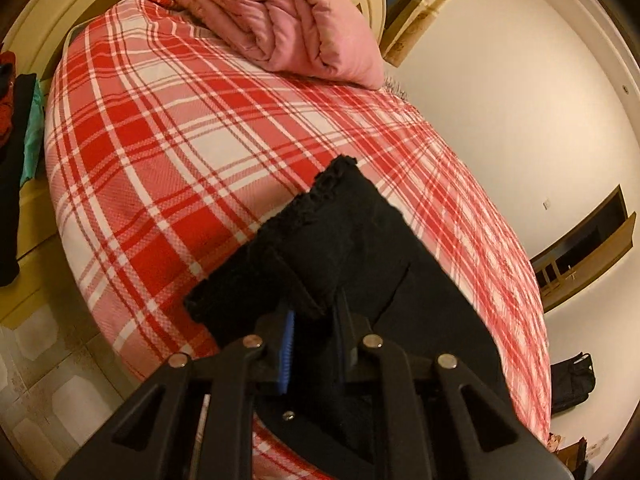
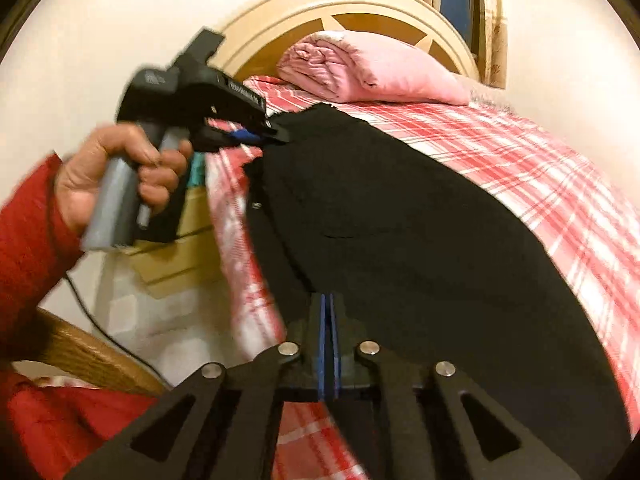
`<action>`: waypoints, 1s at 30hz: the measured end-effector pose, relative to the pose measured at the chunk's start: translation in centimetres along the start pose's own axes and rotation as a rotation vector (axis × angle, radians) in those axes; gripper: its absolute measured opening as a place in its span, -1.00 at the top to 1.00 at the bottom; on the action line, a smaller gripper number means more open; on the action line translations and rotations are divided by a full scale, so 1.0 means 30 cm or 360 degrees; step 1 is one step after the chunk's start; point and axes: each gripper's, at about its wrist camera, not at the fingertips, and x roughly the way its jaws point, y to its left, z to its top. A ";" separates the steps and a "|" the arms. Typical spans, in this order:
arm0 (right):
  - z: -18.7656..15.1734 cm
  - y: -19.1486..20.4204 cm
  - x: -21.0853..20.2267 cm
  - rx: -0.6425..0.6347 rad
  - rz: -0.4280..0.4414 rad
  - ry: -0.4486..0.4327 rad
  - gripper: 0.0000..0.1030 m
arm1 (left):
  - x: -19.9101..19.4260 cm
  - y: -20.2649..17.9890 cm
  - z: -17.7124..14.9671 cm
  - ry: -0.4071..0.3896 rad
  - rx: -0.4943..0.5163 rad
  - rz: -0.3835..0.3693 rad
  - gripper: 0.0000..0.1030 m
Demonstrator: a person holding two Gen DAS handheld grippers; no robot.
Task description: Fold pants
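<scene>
**Both grippers have hold of the pants, with the folding itself mostly still to do**

The black pants [image 2: 400,220] lie stretched across the red-and-white plaid bedspread [image 2: 540,168], filling the middle and lower right of the right wrist view. They look spread out in one long dark sheet, so I'd say the real folding is still ahead.

In the upper left of that view, a hand [image 2: 120,176] in a red sleeve [image 2: 28,232] holds the left gripper [image 2: 276,134], which is pinched onto the far edge of the cloth. The left wrist view bears that out: at the bottom centre its jaws are clamped on a bunched, frayed-looking end of the fabric, which stands up a little off the bedspread.

The right gripper [image 2: 329,320], at the bottom centre of its own view, has its blue pads pressed nearly together at the near edge of the pants. It appears to be nipping a thin layer of cloth, though black on black makes that hard to be sure of.

A folded pink quilt [image 1: 280,28] sits at the top of the frame by the headboard [image 2: 340,12], well apart from the work.

What seems left: carrying the gripped edge over, laying it down, and any further folds.
</scene>
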 end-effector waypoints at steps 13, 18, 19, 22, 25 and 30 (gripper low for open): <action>-0.053 -0.009 0.056 -0.0106 -0.0141 0.0014 -0.15 | -0.042 -0.048 0.043 -0.0008 -0.0010 -0.0056 0.67; -0.076 -0.011 0.117 -0.0206 -0.0321 0.0100 0.32 | -0.044 -0.059 0.052 -0.0008 -0.0008 -0.0067 0.67; -0.071 -0.016 0.115 -0.0197 -0.0313 0.0097 0.67 | -0.040 -0.063 0.053 -0.0007 0.0000 -0.0060 0.67; -0.038 -0.029 0.085 -0.0123 -0.0263 0.0077 0.92 | -0.029 -0.066 0.055 0.0001 0.0004 -0.0039 0.67; -0.009 -0.039 0.011 -0.0080 -0.0203 -0.0010 0.92 | -0.039 -0.064 0.061 -0.0003 -0.0003 -0.0051 0.67; -0.009 -0.005 -0.019 -0.0120 -0.0127 0.0012 0.92 | -0.075 -0.054 0.063 -0.0026 0.0000 -0.0043 0.67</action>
